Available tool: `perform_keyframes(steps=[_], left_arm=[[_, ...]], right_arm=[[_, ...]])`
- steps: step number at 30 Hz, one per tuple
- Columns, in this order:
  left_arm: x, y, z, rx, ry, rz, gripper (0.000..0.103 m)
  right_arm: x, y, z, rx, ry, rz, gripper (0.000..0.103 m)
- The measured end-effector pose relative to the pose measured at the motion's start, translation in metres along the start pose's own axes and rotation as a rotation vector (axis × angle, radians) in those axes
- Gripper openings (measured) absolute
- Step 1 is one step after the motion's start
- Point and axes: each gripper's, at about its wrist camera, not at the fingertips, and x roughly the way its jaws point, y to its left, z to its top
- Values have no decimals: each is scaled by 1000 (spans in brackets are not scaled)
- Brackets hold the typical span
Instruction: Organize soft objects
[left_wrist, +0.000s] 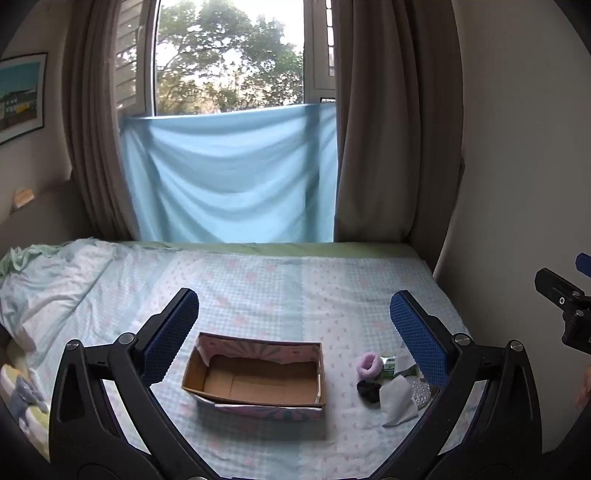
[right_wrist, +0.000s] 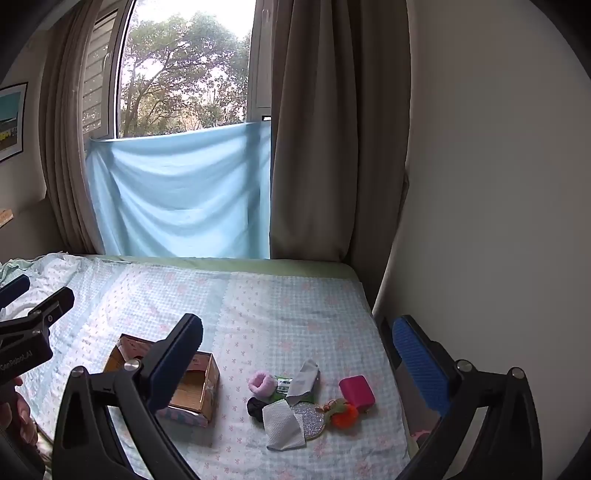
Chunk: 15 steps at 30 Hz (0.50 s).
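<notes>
An open cardboard box (left_wrist: 255, 376) with nothing visible inside sits on the bed; it also shows in the right wrist view (right_wrist: 195, 387). Right of it lies a pile: a pink scrunchie (right_wrist: 261, 383), a black scrunchie (right_wrist: 255, 408), a white cloth (right_wrist: 284, 424), a grey cloth (right_wrist: 303, 380), a green packet (right_wrist: 283, 384), a glittery silver piece (right_wrist: 309, 419), an orange pompom (right_wrist: 345, 410) and a magenta case (right_wrist: 356, 391). My left gripper (left_wrist: 293, 332) is open above the box. My right gripper (right_wrist: 297, 354) is open above the pile. Both are empty.
The bed has a light blue checked sheet (left_wrist: 258, 280). A white wall (right_wrist: 498, 184) borders its right side. Curtains (left_wrist: 391, 129) and a blue cloth (left_wrist: 229, 177) over the window stand behind. Rumpled bedding (left_wrist: 40, 280) lies at the left.
</notes>
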Motion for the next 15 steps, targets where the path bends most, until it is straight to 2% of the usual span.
perform_keyframes(steps=[15], left_arm=[[-1,4,1,-2,-15,-15,103]], right_arm=[[3,0,0,-7,-22,13,103]])
